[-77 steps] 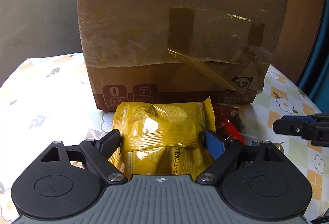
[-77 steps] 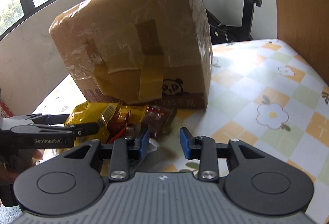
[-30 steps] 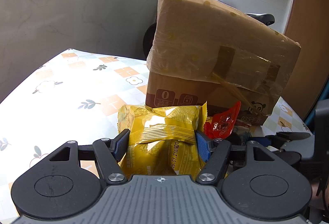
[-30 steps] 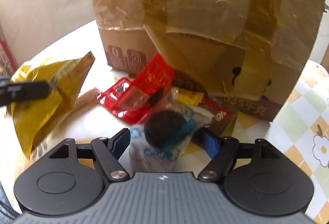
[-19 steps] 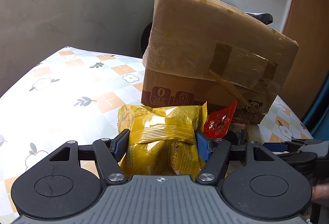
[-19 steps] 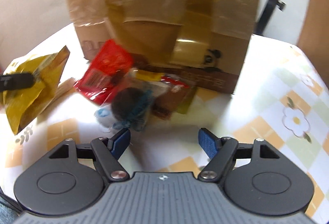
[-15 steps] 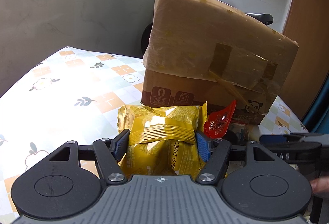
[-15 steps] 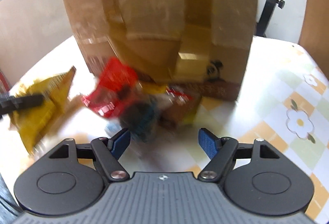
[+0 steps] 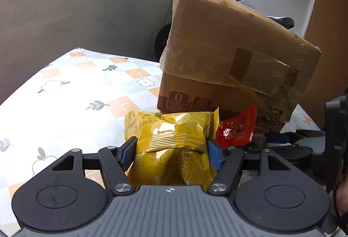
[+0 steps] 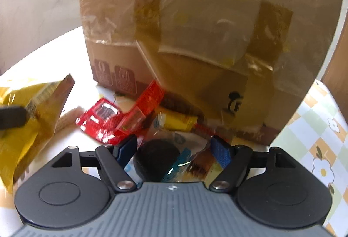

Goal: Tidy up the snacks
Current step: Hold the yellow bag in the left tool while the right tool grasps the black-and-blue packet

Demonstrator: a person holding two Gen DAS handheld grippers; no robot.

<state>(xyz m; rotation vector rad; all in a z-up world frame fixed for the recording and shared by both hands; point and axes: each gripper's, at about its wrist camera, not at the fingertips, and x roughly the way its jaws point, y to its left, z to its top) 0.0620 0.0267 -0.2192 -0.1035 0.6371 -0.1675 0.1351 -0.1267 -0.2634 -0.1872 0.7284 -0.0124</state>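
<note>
A: Left gripper (image 9: 170, 148) pinching a yellow snack bag (image 9: 171, 135) by its middle, blue pads pressed into both sides, bag lifted off the table (image 9: 71, 95)?

B: Yes, squeezed between the jaws, dead centre of the left wrist view. Seen again at 9 o'clock in the right wrist view.

A: And the right gripper (image 10: 174, 150)?

B: Jaws spread wide, straddling a clear wrapper with a dark round cookie (image 10: 157, 158). No pad visibly pressing on it, so judged not yet gripped; picture blurred, hard to be surer.

A: Remaining snacks?

B: Heaped together at the foot of a taped cardboard box (image 10: 195, 41), at 12 o'clock from the right gripper. A red packet (image 10: 117, 117) at 10 o'clock, a small yellow wrapper (image 10: 177, 123) beside it, darker wrappers behind, touching the box.

A: Any sorted row or container?

B: None in view. Box taped closed, no tray or basket visible.

A: Progress, then?

B: Judged early. One bag in hand, one about to be taken, the rest of the heap untouched. Destination for any of it not shown.
</note>
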